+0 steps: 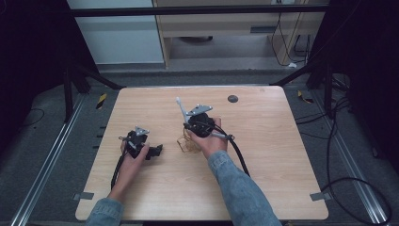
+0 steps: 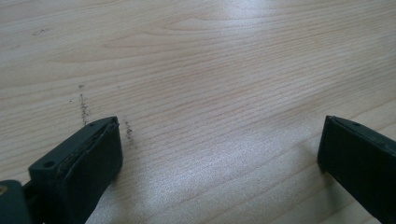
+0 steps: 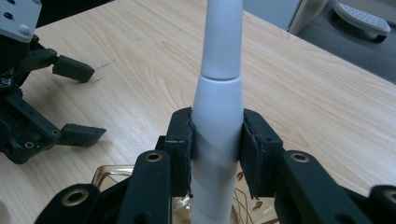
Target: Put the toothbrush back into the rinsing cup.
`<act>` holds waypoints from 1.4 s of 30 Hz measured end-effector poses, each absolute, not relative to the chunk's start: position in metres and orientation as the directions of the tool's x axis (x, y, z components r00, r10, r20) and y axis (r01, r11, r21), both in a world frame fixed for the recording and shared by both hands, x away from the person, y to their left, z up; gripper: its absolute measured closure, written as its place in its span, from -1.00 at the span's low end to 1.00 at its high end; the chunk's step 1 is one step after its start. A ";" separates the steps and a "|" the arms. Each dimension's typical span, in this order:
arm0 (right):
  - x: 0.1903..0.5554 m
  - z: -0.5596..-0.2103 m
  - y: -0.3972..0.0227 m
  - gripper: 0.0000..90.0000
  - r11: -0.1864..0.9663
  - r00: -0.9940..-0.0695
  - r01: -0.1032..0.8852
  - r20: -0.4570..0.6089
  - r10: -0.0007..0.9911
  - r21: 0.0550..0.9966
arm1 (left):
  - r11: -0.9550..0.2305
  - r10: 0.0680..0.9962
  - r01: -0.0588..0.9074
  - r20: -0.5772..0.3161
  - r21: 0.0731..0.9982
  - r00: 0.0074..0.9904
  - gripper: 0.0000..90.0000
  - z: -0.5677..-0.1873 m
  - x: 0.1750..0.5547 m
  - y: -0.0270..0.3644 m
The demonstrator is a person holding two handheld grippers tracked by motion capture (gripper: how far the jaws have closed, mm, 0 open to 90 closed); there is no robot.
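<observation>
Wooden table (image 1: 263, 155), light grain, square-ish top with rounded corners, standing on a grey floor between metal rails. A small dark round spot (image 1: 232, 99) sits near its far edge.

Person stands at the near side, denim sleeves (image 1: 240, 186) coming in from below, one gripper per hand.

Right gripper (image 1: 187, 123) held above the middle of the table. In the right gripper view its two black jaws are clamped on a white handle (image 3: 217, 116): pads press flat against both sides of the thicker lower section. The handle runs upright between the jaws and narrows into a slimmer shaft above a visible seam. From the high view the white shaft sticks out up and to the left, beyond the gripper's grey plate.

Left gripper (image 1: 157, 149) rests low near the table's left-near area, well apart from the handle. In the left gripper view its jaws stand wide, bare wood between them, nothing held. A few faint dark scuff marks (image 2: 84, 107) on the wood lie just by one jaw.

Directly under the right gripper lies a clear amber-tinted object (image 3: 108, 177) with thin line patterning; I cannot tell what it is. The handle's lower end points into it.
</observation>
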State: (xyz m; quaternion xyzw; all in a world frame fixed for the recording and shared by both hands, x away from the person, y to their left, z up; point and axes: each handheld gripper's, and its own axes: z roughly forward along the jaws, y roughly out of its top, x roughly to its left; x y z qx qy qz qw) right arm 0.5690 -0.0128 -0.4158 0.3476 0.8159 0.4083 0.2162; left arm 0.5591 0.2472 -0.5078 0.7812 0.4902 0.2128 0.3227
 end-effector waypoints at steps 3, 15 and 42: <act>0.569 -0.416 -0.012 0.48 0.424 -0.667 0.393 -0.065 0.742 0.816 | -0.311 0.903 0.628 0.016 0.713 0.429 -1.00 -0.508 0.559 0.247; 0.571 -0.415 -0.013 0.46 0.420 -0.672 0.398 -0.053 0.739 0.816 | -0.311 0.903 0.629 0.016 0.713 0.429 -1.00 -0.508 0.559 0.247; 0.562 -0.408 -0.019 0.45 0.417 -0.676 0.385 -0.056 0.734 0.823 | -0.312 0.903 0.628 0.017 0.713 0.429 -1.00 -0.508 0.559 0.247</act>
